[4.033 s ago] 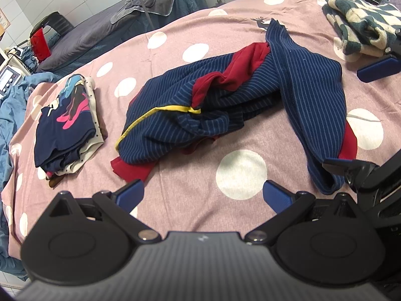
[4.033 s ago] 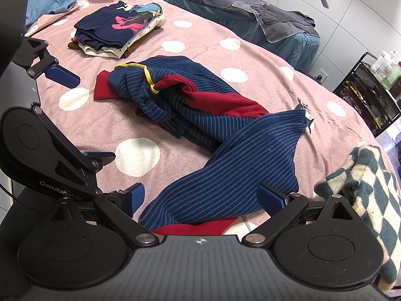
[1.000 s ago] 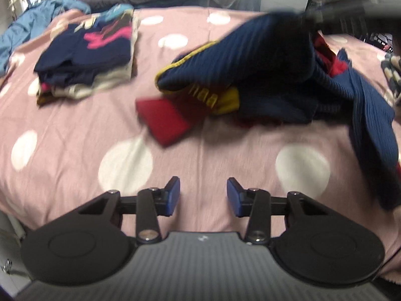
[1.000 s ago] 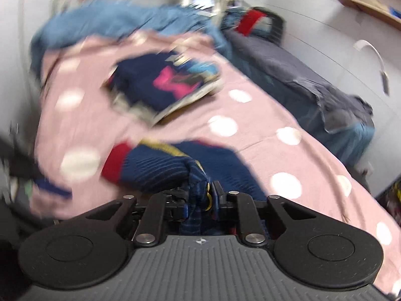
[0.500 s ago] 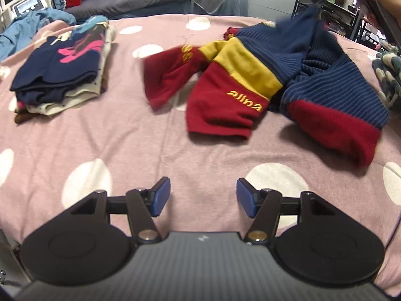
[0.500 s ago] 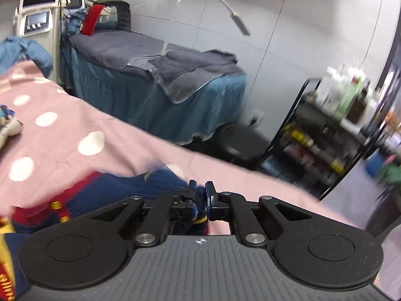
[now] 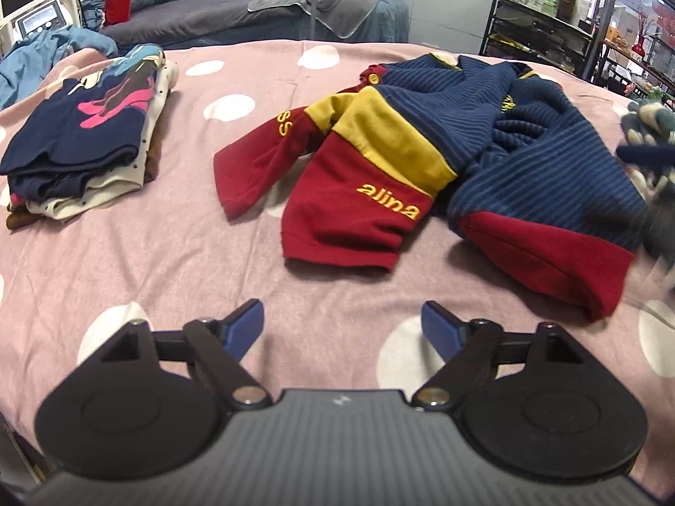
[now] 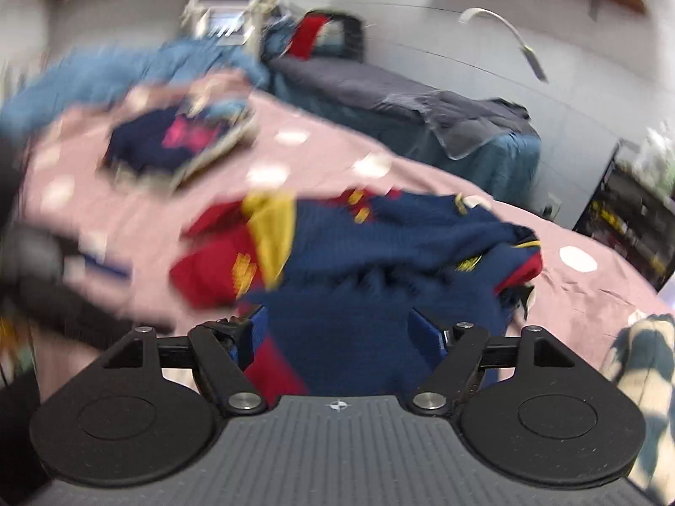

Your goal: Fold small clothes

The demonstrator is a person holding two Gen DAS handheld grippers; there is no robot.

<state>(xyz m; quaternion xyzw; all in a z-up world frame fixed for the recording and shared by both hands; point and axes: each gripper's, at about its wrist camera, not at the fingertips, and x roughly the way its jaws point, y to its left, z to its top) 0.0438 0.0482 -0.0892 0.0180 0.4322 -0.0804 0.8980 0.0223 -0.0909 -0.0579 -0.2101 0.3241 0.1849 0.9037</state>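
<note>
Pink bedding with white polka dots [image 7: 147,253] covers the work surface in both wrist views; behind it stand a grey-draped treatment bed [image 7: 236,17] and a dark shelving rack [image 7: 544,29] holding bottles. Left gripper [image 7: 342,325]: jaws spread wide, nothing between the blue fingertips [image 7: 244,324], poised over bare bedding. Ahead of it and slightly to its right lies the sweater [image 7: 426,156], crumpled and unfolded, navy with fine stripes, a yellow band, and red cuffs and hem; yellow lettering "alina" shows on one red panel. One red sleeve end reaches toward the gripper's left. Farther ahead on its left sits a stack of folded clothes [image 7: 80,143], topped by a navy piece with a pink print. Right gripper [image 8: 339,335]: jaws wide apart, with the sweater's [image 8: 371,253] navy cloth lying between and beneath the fingers, ungrasped. The right wrist view is motion-blurred. A checkered green-and-cream garment [image 8: 645,379] lies just to this gripper's right.
</note>
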